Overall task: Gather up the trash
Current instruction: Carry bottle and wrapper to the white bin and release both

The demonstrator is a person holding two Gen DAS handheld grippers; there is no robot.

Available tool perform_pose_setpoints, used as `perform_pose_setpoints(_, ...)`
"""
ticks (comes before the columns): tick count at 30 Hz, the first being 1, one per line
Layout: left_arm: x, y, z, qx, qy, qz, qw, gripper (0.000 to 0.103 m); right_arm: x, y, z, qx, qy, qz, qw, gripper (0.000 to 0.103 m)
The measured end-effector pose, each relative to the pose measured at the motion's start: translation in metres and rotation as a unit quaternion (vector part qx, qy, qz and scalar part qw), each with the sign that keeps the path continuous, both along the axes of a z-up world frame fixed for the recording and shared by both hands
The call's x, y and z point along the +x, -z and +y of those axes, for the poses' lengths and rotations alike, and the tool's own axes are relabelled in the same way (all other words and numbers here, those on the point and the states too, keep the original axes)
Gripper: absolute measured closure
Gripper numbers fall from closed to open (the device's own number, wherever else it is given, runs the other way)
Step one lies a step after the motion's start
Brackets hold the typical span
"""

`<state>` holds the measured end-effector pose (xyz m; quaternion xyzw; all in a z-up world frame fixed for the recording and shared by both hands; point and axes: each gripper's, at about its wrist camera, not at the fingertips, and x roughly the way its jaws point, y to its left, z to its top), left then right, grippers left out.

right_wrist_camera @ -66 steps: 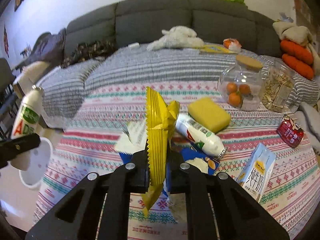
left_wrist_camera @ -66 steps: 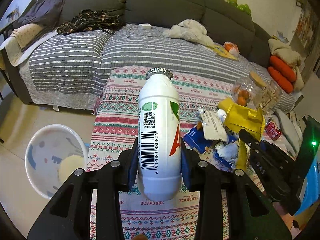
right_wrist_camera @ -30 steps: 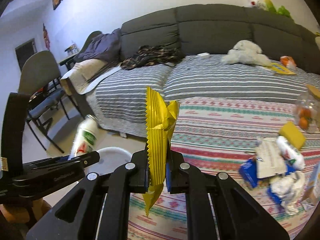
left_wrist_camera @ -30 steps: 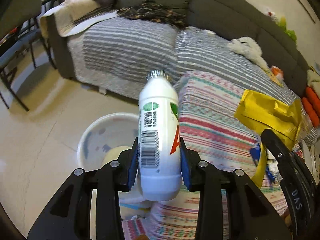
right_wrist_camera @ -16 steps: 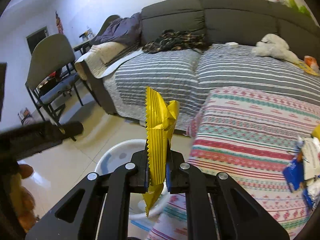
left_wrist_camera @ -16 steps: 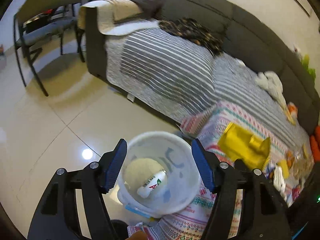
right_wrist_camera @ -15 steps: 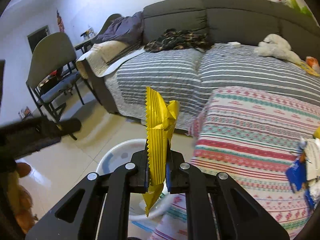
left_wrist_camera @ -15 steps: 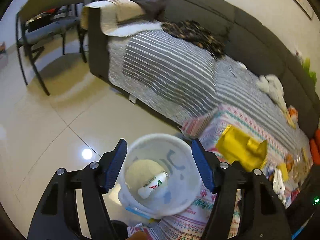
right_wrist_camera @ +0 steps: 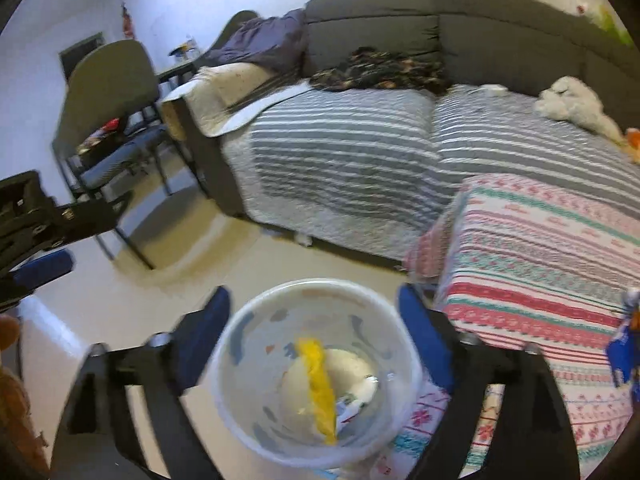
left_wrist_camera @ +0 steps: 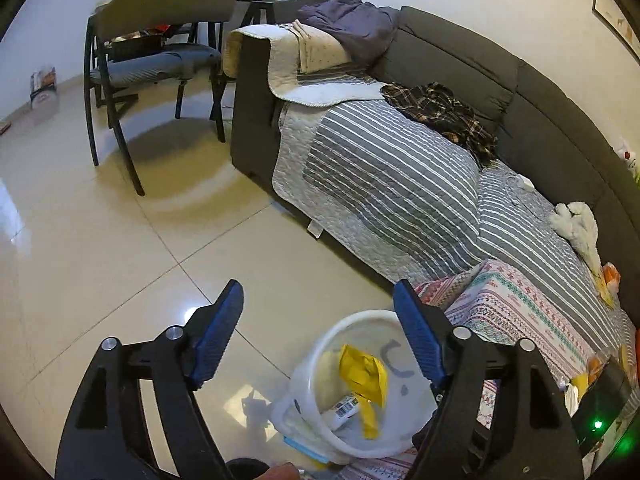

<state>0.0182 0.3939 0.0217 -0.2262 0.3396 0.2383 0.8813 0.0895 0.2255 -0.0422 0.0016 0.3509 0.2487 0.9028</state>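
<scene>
A white plastic trash bin (left_wrist_camera: 304,364) stands on the tiled floor beside the patterned table (left_wrist_camera: 516,308). Inside it lie a yellow snack wrapper (left_wrist_camera: 366,376) and a white bottle (left_wrist_camera: 344,410). My left gripper (left_wrist_camera: 318,336) is open and empty, above and left of the bin. In the right wrist view my right gripper (right_wrist_camera: 314,328) is open and empty, straddling the bin (right_wrist_camera: 240,360) from above, with the yellow wrapper (right_wrist_camera: 318,384) and the bottle (right_wrist_camera: 360,394) below it. The left gripper's finger (right_wrist_camera: 44,266) shows at the far left.
A grey sofa (left_wrist_camera: 460,76) with a striped quilt (left_wrist_camera: 392,188) stands behind the bin. A dark chair (left_wrist_camera: 160,40) stands on the floor at the left. More trash (right_wrist_camera: 624,344) lies on the patterned table (right_wrist_camera: 540,264) at the right.
The left gripper let the white bottle drop into the bin and opened. The right gripper moved over the bin, opened, and the yellow wrapper fell in.
</scene>
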Motion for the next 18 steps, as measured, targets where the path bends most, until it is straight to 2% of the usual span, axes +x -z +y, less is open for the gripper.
perform_pose_setpoints(4, 0.000, -0.002, -0.006, 0.015, -0.006, 0.003, 0.9999, 0.009, 0.002, -0.006, -0.011, -0.019, 0.034, -0.013, 0.999, 0.008)
perform_pose_setpoints(11, 0.008, -0.003, -0.037, 0.083, 0.000, 0.022, 0.9963, 0.007, 0.008, -0.022, -0.049, -0.038, 0.091, -0.041, 0.994, 0.007)
perform_pose_setpoints(18, 0.019, -0.005, -0.073, 0.119, 0.020, 0.028, 0.9923, 0.007, 0.015, -0.034, -0.088, -0.054, 0.135, -0.056, 0.988, 0.007)
